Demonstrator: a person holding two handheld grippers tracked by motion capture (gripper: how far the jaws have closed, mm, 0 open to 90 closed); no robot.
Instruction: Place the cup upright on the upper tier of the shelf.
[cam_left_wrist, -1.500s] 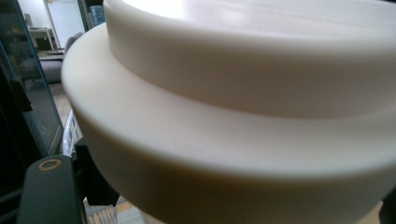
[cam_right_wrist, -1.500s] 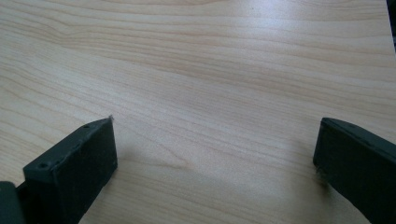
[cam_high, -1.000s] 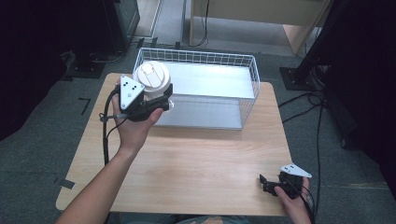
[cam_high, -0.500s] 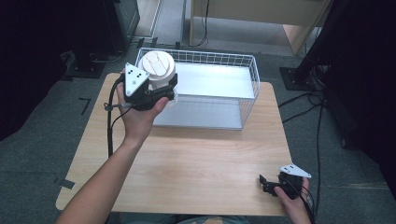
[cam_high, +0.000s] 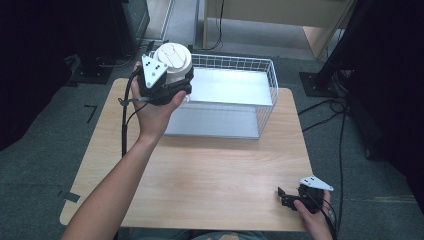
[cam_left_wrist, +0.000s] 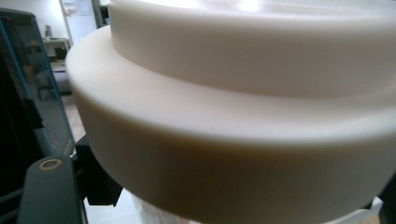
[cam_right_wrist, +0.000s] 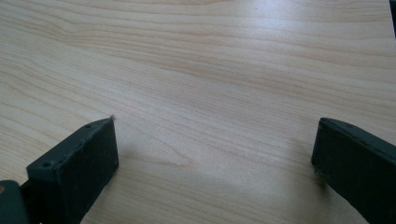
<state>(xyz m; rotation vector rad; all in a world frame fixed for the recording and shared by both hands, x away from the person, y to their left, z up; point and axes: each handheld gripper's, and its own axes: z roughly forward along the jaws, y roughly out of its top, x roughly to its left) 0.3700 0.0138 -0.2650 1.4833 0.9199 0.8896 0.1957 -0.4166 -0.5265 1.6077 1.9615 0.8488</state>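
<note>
A wire basket (cam_high: 267, 87) sits at the table's (cam_high: 210, 170) far edge.

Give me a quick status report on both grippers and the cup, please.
Left gripper shut on round white lidded plastic cup, held over white wire basket's left end. Right gripper open, low over light wooden table. Nothing in the way.

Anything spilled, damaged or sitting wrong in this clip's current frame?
Nothing stands out. The left gripper holds a white round container above the wire basket's left end; the right gripper rests open on the wooden table. No spill or visible damage.
</note>
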